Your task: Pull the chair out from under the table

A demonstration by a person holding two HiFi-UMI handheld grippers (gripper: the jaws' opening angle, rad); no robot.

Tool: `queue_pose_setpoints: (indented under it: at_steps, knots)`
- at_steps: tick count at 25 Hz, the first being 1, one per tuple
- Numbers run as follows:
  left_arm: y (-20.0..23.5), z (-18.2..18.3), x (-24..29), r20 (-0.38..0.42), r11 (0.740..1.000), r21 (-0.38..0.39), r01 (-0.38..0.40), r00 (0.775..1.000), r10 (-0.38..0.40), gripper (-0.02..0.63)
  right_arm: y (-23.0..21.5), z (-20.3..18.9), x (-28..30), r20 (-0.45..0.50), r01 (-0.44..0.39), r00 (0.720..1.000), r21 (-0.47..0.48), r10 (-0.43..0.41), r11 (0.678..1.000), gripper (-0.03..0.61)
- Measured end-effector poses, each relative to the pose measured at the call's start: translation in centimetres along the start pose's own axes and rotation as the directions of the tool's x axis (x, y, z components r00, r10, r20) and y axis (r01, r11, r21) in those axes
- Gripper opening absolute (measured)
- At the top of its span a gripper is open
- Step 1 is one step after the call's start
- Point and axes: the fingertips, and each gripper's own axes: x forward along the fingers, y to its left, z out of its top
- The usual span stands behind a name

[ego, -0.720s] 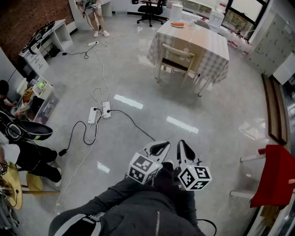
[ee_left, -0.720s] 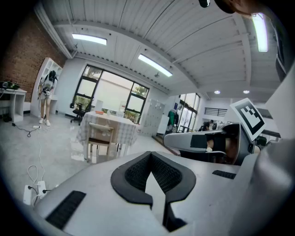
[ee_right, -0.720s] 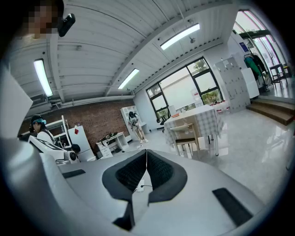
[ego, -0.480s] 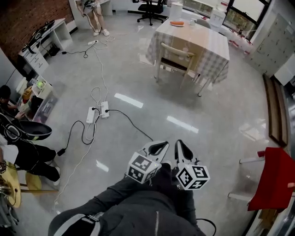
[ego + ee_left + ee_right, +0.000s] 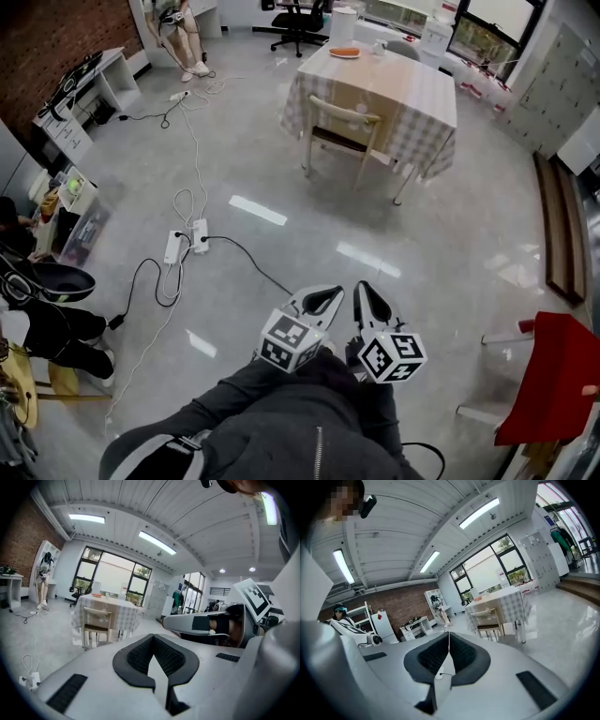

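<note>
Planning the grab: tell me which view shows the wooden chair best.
The head view: the chair shows clearly from above, backrest toward us, seat tucked under the checked table. Both gripper views show it small and far off, seen from low down.

Open test lab or studio rather than home; polished grey floor point(image 5: 422, 216) strewn with cables point(image 5: 190, 141) and power strips point(image 5: 186, 242); brick wall point(image 5: 56, 37) lined with white shelves point(image 5: 89, 80) of gear; office chair point(image 5: 298, 21) at back; big dark-framed windows point(image 5: 487, 33); grey lockers point(image 5: 562, 84) on right; strip lights point(image 5: 157, 542) on panelled ceiling; lone dining set mid-room: checked cloth point(image 5: 431, 141) over tabletop point(image 5: 394, 80), wooden chair point(image 5: 339, 131) at near side; person point(image 5: 173, 28) standing by far wall
</note>
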Motion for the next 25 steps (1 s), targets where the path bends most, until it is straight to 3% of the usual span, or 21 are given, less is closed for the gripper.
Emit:
queue_pose_setpoints:
  at_steps: [13, 25]
  knots:
    - [-0.4, 0.9, 8.1, -0.013, 1.0, 0.005, -0.016, 1.0, 0.016, 0.008, -7.4, 2.0, 1.8, -0.029, -0.017, 0.999, 0.013, 0.017, 1.0, 0.012]
    - [-2.6, -0.1, 10.9, -0.037, 1.0, 0.02, 0.014, 0.999, -0.013, 0.008, -10.9, 2.0, 0.2, -0.003, 0.013, 1.0, 0.056, -0.012, 0.998, 0.012]
